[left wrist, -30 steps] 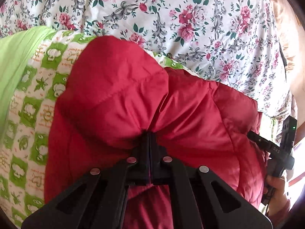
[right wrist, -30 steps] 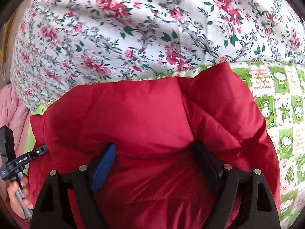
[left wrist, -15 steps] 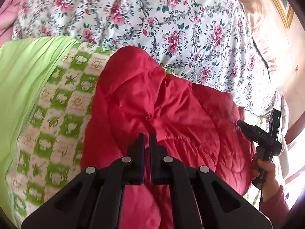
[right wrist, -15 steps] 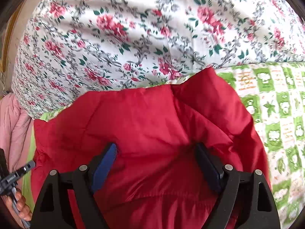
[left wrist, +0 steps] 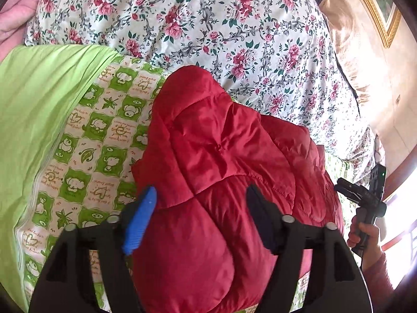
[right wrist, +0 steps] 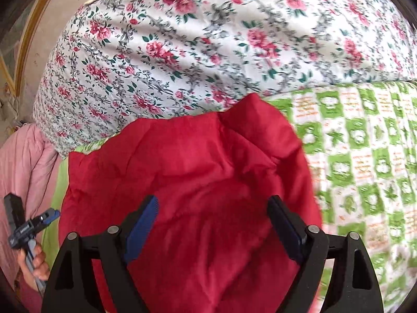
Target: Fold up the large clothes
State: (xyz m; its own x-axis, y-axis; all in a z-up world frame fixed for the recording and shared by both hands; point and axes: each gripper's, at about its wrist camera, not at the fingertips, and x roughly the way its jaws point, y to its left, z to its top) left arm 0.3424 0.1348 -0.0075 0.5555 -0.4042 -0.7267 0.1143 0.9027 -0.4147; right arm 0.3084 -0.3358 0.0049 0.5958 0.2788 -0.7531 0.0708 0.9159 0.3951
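A red quilted puffer jacket (left wrist: 229, 161) lies folded in a bundle on a green-and-white patterned sheet (left wrist: 99, 135); it also shows in the right wrist view (right wrist: 198, 182). My left gripper (left wrist: 200, 214) is open and empty, its jaws held wide just above the jacket's near part. My right gripper (right wrist: 211, 224) is open and empty too, over the jacket's other side. In the left wrist view the right gripper (left wrist: 365, 198) shows at the far right in a hand. In the right wrist view the left gripper (right wrist: 26, 229) shows at the far left.
A floral quilt (left wrist: 234, 26) is heaped behind the jacket and shows in the right wrist view (right wrist: 182, 39). A plain green cloth (left wrist: 39, 104) lies to the left. Pink bedding (right wrist: 23, 169) sits at the side. A gold-framed picture (left wrist: 378, 7) hangs on the wall.
My left gripper was shut on the red jacket, then let go, opened wide and drew back. My right gripper stayed open and pulled back a little. The jacket now rests on the sheet.
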